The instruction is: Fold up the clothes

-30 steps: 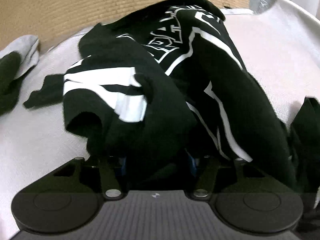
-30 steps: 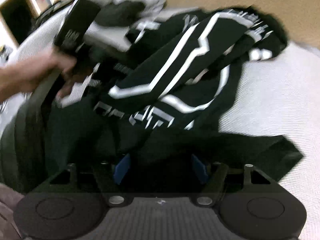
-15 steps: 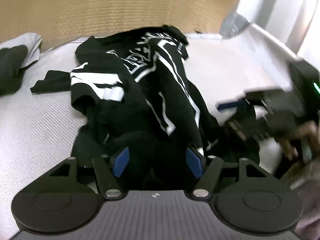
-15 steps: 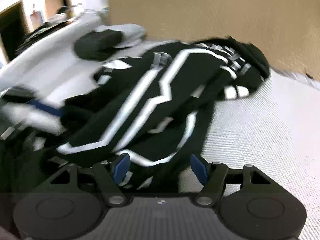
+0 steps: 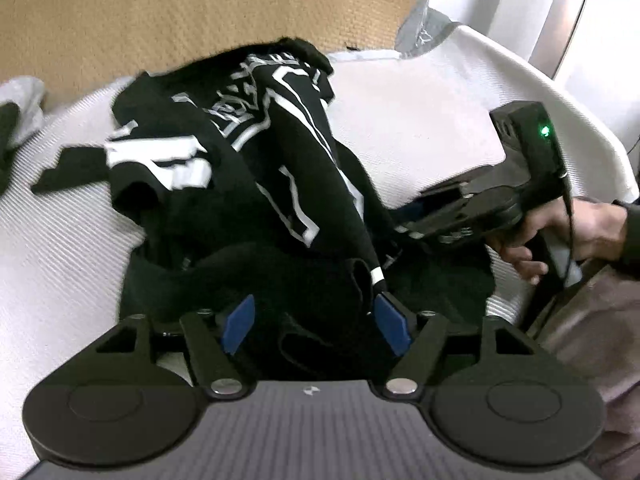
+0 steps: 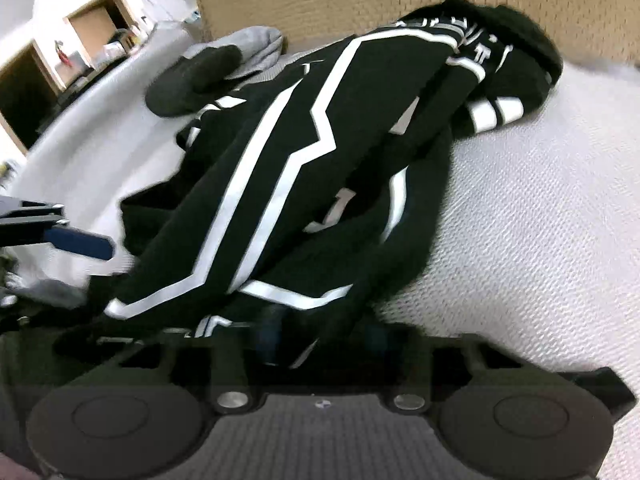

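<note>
Left wrist view: a black garment [image 5: 256,184] with white stripes and lettering lies in a crumpled heap across the middle of the frame, on a white textured bed surface [image 5: 60,248]. At the bottom centre, the left gripper [image 5: 316,324] stands with its blue-padded fingers [image 5: 239,322] spread wide, dark cloth lying loosely between them but not pinched. At the right edge, a person's hand [image 5: 560,236] holds the right gripper [image 5: 424,216], whose tips reach into the garment's right side; whether they are closed on cloth cannot be told from here. A tan woven headboard [image 5: 200,12] fills the top.

Right wrist view: the same garment [image 6: 320,160] runs diagonally from the upper right down to the bottom centre, bunched and twisted. The right gripper [image 6: 320,340] sits at the bottom centre, its fingers buried and blurred under the fabric, so its state cannot be told. A blue pad of the left gripper [image 6: 80,242] shows at the left edge. A grey and black bundle of other clothing [image 6: 208,68] lies at the upper left.

The garment looks soft, light and limp, likely to sag and slide. A hem or shoulder seam at an outer edge seems the best place to hold.
</note>
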Motion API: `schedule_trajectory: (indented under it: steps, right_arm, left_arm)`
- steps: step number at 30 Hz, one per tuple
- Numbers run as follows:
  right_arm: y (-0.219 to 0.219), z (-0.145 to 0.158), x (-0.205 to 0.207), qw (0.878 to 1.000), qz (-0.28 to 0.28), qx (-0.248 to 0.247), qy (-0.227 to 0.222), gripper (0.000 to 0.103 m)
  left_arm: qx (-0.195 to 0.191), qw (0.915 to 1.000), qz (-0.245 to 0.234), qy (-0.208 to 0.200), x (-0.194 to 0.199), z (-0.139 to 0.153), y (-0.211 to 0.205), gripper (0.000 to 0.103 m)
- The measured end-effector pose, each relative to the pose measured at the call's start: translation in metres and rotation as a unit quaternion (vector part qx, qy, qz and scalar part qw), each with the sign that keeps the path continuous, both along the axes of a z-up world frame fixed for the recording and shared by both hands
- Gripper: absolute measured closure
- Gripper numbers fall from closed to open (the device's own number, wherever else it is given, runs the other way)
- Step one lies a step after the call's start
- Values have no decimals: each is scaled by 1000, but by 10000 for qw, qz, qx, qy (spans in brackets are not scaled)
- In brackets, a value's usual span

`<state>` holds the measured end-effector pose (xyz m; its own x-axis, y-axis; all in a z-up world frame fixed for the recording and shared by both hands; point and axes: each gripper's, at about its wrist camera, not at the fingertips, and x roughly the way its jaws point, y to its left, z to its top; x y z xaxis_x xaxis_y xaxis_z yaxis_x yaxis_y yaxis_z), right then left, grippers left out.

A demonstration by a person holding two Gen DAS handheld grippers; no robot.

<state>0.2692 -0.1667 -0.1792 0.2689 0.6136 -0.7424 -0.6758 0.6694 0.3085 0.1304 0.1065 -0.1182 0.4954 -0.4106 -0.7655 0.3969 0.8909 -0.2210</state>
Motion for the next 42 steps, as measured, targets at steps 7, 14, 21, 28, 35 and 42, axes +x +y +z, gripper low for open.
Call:
schedule_trajectory:
  steps: [7, 14, 21, 28, 35, 42]
  right_arm:
    - [-26, 8, 10, 9976, -636, 257, -123, 92]
    - [-60, 20, 12, 9872, -1516, -35, -487, 94]
    - [-89, 25, 12, 9724, -2187, -433, -691, 95]
    - [-87, 20, 13, 9735, -2113, -525, -694, 94]
    - [-86, 15, 15, 9746, -2039, -616, -697, 94]
    - [-86, 13, 16, 9751, -2008, -638, -690, 94]
  left_arm:
    - [-365, 9992, -142, -5, -4, 3, -3, 32]
    - [232, 9993, -296, 6, 2, -14, -22, 30]
    - [943, 9938, -589, -60, 3, -42, -62, 28]
    - [766, 9971, -8, -17, 7, -40, -44, 76]
    - [-10, 9978, 613, -246, -2, -1, -5, 87]
    - [125, 9679, 2096, -1383, -6, 56, 81, 89]
